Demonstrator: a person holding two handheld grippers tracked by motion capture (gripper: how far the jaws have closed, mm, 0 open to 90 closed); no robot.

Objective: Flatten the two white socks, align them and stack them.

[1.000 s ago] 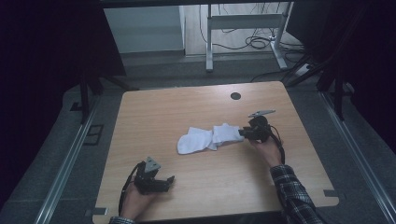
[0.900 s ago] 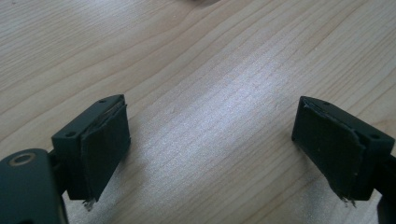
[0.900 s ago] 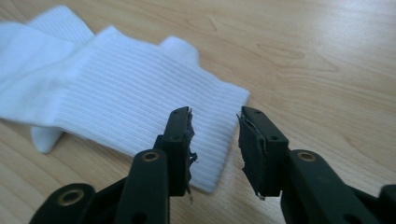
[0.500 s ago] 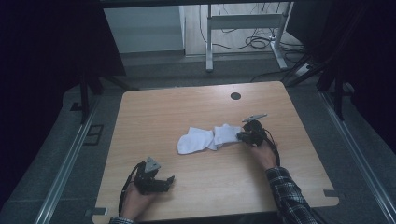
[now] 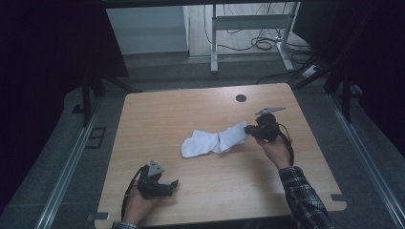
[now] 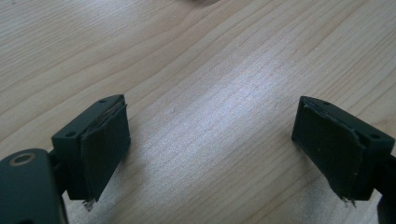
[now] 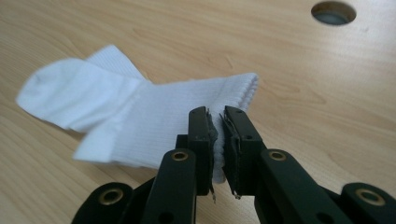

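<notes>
A pair of white socks (image 5: 215, 142) lies in a loose heap at the middle of the wooden table (image 5: 200, 109). My right gripper (image 5: 249, 130) holds the ribbed cuff of the upper sock (image 7: 154, 116), its jaws pinched on the cuff's edge. The second sock (image 7: 70, 93) lies folded beyond it, partly underneath. Near the table's front left my left gripper (image 5: 173, 183) rests low over bare wood, its jaws wide apart with nothing between them (image 6: 212, 140).
A round cable hole (image 5: 241, 98) is set in the table near its far edge, also seen as a dark hole (image 7: 333, 12). A metal desk frame and cables (image 5: 248, 28) stand on the floor beyond the table.
My right gripper has slid a little toward the left and nearer, drawing the sock's cuff along with it. The left gripper has stayed put.
</notes>
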